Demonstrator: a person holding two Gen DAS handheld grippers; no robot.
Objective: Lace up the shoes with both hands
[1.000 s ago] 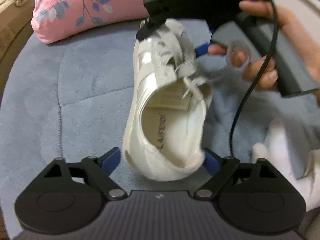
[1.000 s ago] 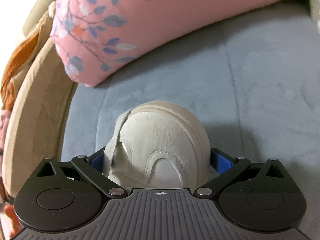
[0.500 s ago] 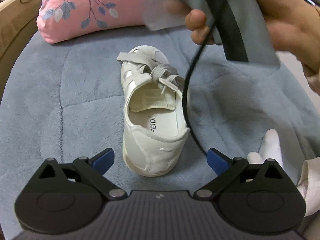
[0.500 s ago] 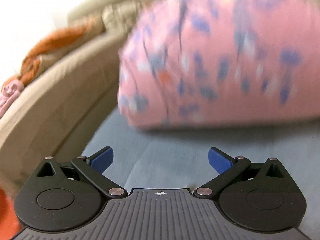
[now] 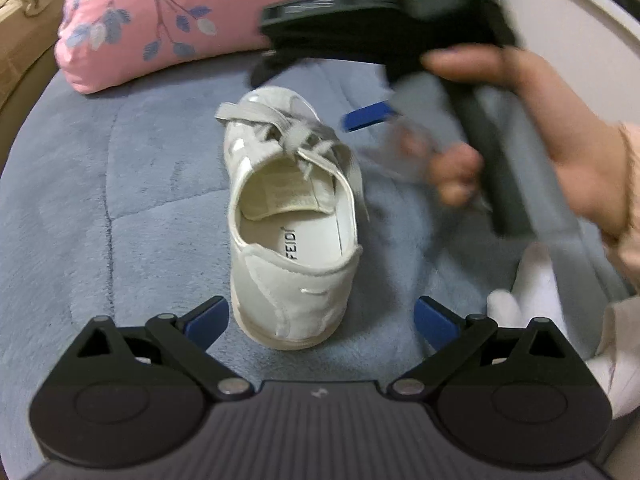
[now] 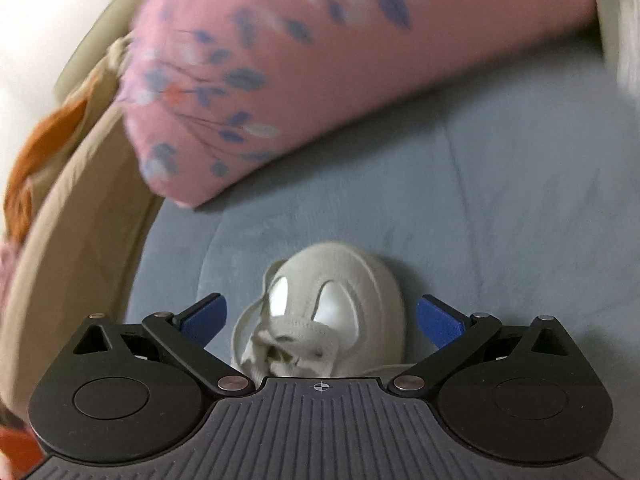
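Shoe (image 6: 340, 304) between spread fingers (image 6: 204, 316)

The shoe (image 5: 294, 216) insole shows the printed letters "FEIDI", partly hidden.

We see a white low-top canvas shoe (image 5: 294, 216) with loose grey-white laces (image 5: 304, 140) lying upright mid-way across the blue-grey plush cushion (image 5: 120, 200).

Blue-grey plush quilted cushion surface (image 5: 120, 208) is occupied by one white shoe (image 5: 294, 248), heel toward the left camera, with a pink floral pillow (image 5: 192, 16) laid at its far edge.
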